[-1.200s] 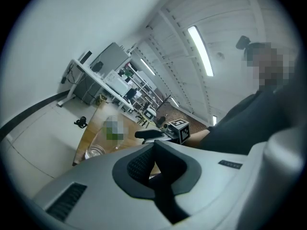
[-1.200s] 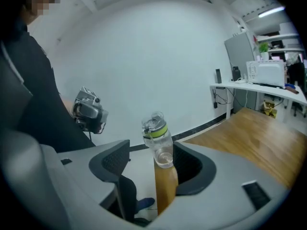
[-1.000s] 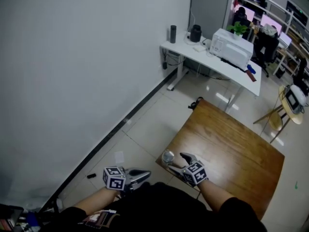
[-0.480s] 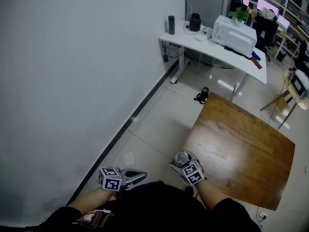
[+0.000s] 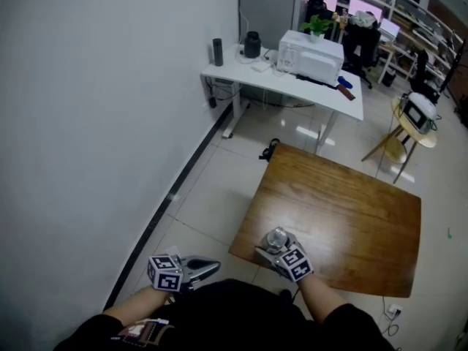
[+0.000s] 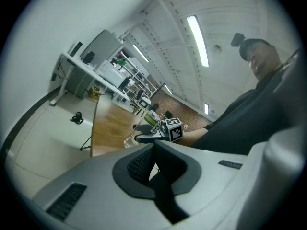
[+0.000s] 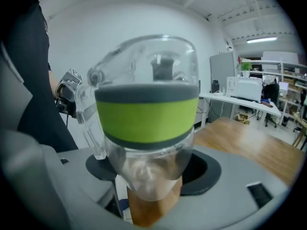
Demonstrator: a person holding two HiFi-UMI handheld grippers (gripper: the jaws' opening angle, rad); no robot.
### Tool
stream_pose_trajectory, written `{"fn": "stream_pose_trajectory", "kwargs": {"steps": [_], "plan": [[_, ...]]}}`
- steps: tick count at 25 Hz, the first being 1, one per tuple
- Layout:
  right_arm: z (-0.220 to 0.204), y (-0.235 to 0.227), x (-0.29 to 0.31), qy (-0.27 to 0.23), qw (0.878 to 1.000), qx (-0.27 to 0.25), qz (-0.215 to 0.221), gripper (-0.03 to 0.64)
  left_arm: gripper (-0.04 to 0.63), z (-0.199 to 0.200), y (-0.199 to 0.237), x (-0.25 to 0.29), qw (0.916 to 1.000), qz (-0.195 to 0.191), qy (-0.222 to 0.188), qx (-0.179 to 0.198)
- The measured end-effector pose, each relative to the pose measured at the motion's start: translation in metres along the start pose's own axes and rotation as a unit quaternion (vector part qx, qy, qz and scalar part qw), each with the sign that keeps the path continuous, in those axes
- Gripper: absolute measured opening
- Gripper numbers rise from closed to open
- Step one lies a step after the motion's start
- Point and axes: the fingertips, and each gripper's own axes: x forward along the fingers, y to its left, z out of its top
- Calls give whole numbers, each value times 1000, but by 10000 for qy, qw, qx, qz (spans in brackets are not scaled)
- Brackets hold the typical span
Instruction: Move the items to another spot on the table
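Right gripper (image 5: 277, 249) fingers clamp a clear green-banded bottle (image 7: 147, 114), its lower end hidden, over the worktop (image 5: 351, 210) corner. Left gripper (image 5: 210, 266) fingers are closed and empty, beside the worktop.

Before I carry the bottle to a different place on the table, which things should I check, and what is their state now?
1. The right gripper has the bottle between its jaws, closed on the clear body: ok.
2. Lid latched: cannot tell; it sits on top, but the catch does not show.
3. Free room on the table: ok, the wood beyond the bottle is bare.
4. Left gripper out of the path: ok; it is shut, empty and held off the table's left side.
5. Bottle's base clear of the tabletop: cannot tell.
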Motion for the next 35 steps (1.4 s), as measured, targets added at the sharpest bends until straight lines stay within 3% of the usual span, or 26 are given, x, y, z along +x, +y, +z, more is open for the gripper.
{"fn": "stream_pose_trajectory", "kwargs": {"steps": [5,12,17,26,31,35], "plan": [[-27,-66,-109,-97,9990,186,-394,356,-8,12,-52,118,9977,-374,119,551],[-87,-169,-257,238,9961,80,-845,356,-8,24,-136,294,9933,-654,39,948],[-104,-240,-338,37,9867,459,-1556,356,-8,50,-163,360,9883,-760,65,1324],[-130,-332,-438,18,9611,938,-2598,356,-8,85,-190,453,9690,-1280,542,2042],[-166,-388,-495,92,9515,1108,-2868,356,-8,79,-210,518,9601,-1421,892,2235],[-198,-454,-541,40,9465,1215,-2988,356,-8,81,-217,594,9580,-1273,1011,2362]]}}
